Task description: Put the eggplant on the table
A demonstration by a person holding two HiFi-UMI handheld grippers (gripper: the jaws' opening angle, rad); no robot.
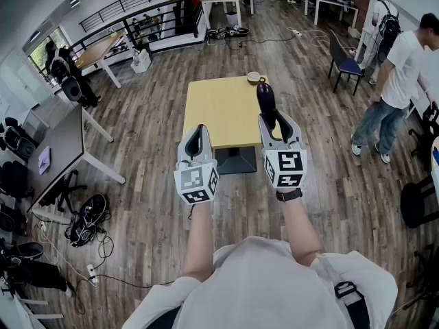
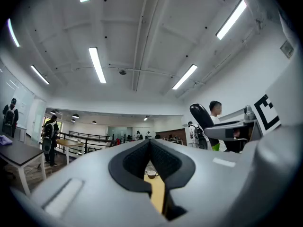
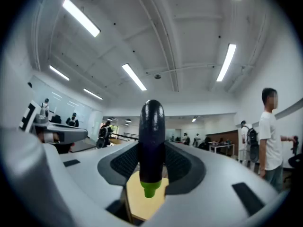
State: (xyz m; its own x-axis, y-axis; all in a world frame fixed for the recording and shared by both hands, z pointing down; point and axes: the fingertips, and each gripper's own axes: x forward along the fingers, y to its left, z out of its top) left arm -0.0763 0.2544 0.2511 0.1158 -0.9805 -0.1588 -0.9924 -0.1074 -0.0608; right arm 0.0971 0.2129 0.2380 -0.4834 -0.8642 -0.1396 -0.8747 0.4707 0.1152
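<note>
A dark purple eggplant [image 3: 151, 141] stands upright between the pads of my right gripper [image 3: 151, 170], green stem end [image 3: 151, 189] pointing down. The jaws are shut on its lower half. In the head view the eggplant [image 1: 266, 100] pokes out past my right gripper [image 1: 277, 123], above the near right part of the yellow table [image 1: 223, 108]. My left gripper [image 1: 197, 141] hangs at the table's near left edge. Its pads [image 2: 163, 161] meet at the tips with nothing between them. From the left gripper view the eggplant [image 2: 202, 119] shows at the right.
A small cup [image 1: 254, 77] sits at the table's far right corner, also seen through the left jaws [image 2: 151, 174]. A person in a white shirt [image 1: 401, 81] stands to the right by a blue chair [image 1: 345, 64]. A grey desk [image 1: 62, 149] and bags [image 1: 86, 218] lie at the left.
</note>
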